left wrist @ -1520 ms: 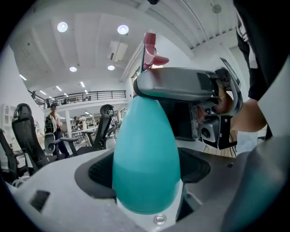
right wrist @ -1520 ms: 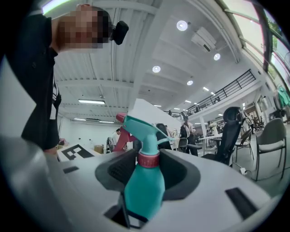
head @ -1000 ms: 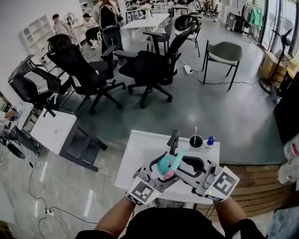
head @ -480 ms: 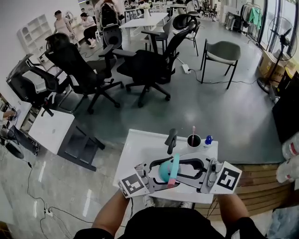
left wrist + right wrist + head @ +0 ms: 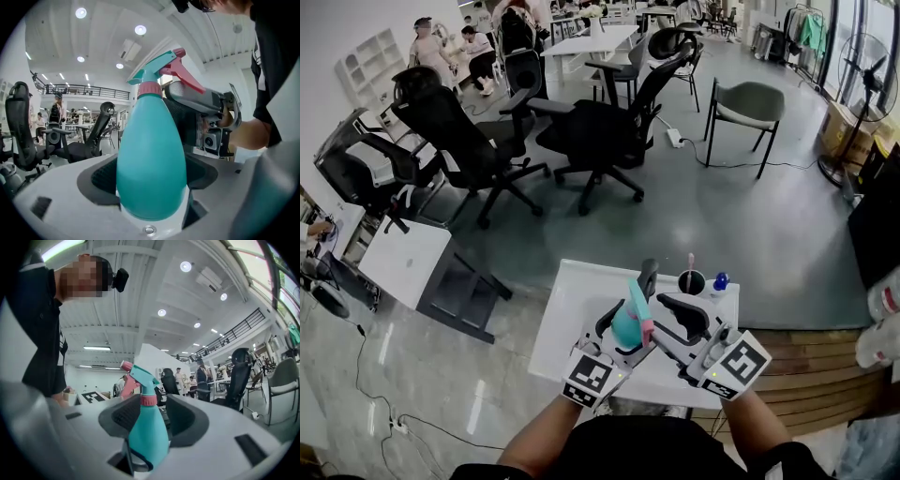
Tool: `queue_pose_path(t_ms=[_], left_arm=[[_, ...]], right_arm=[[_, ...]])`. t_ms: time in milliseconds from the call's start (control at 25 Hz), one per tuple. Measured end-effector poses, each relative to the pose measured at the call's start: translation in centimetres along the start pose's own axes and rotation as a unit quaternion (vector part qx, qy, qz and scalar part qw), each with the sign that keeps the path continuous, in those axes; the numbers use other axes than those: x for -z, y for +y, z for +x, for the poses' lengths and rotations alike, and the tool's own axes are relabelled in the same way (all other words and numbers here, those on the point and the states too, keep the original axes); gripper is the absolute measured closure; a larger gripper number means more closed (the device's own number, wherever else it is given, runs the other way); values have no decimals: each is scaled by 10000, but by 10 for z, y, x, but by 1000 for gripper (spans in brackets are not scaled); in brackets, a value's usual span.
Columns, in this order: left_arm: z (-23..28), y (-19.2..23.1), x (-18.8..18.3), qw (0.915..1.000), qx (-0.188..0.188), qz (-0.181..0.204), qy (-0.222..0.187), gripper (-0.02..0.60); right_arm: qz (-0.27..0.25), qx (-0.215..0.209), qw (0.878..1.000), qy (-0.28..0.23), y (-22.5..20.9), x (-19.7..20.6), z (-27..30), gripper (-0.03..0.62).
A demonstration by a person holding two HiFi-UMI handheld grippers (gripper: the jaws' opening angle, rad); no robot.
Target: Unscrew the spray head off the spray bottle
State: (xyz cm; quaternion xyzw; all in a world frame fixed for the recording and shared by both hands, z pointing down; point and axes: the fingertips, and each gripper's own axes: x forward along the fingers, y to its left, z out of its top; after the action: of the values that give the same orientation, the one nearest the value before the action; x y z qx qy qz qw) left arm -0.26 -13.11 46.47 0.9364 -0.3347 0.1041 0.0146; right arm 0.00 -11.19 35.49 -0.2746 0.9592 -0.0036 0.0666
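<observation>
1 white table (image 5: 570, 292). 1 teal spray bottle (image 5: 151, 159) held over it, body clamped in left gripper (image 5: 151, 187). Right gripper (image 5: 151, 425): jaws just widened, loose round bottle. Spray head (image 5: 139, 376) on. Step: regrip, prob. Next: R shuts on head, twists.

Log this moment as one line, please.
left gripper: shut on spray bottle | right gripper: jaws just opening, spray bottle between, not pressed | spray head: attached

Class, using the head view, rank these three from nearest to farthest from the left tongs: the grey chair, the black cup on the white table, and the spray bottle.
1. The spray bottle, gripped in the left tongs themselves.
2. The black cup, near the far edge of the white table, to the right.
3. The grey chair, out across the floor, upper right.
</observation>
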Motion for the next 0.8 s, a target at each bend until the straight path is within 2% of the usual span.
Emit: queue_pose_path(t_ms=[160, 280, 360, 480, 560, 680, 800], left_arm=[[3, -9, 1, 9996, -18, 263, 117, 167], [5, -9, 2, 9989, -132, 421, 185, 166], [6, -8, 1, 9983, -217, 504, 205, 167], [6, -10, -2, 9983, -135, 534, 165, 167], [4, -16, -6, 9987, 149, 490, 34, 166], [-1, -28, -12, 9953, 768, 554, -188, 167], [-10, -46, -19, 9834, 1574, 831, -362, 166]], right_arm=[[-100, -101, 9999, 41, 11, 0, 5, 425], [-258, 97, 9996, 74, 13, -1, 8, 429], [-300, 274, 9992, 68, 12, -2, 8, 453], [-315, 297, 9991, 35, 12, -5, 7, 457], [-353, 81, 9993, -14, 15, -9, 6, 459], [-365, -490, 9981, 120, 27, -13, 3, 461], [-169, -1308, 9906, 351, 45, -14, -5, 461]])
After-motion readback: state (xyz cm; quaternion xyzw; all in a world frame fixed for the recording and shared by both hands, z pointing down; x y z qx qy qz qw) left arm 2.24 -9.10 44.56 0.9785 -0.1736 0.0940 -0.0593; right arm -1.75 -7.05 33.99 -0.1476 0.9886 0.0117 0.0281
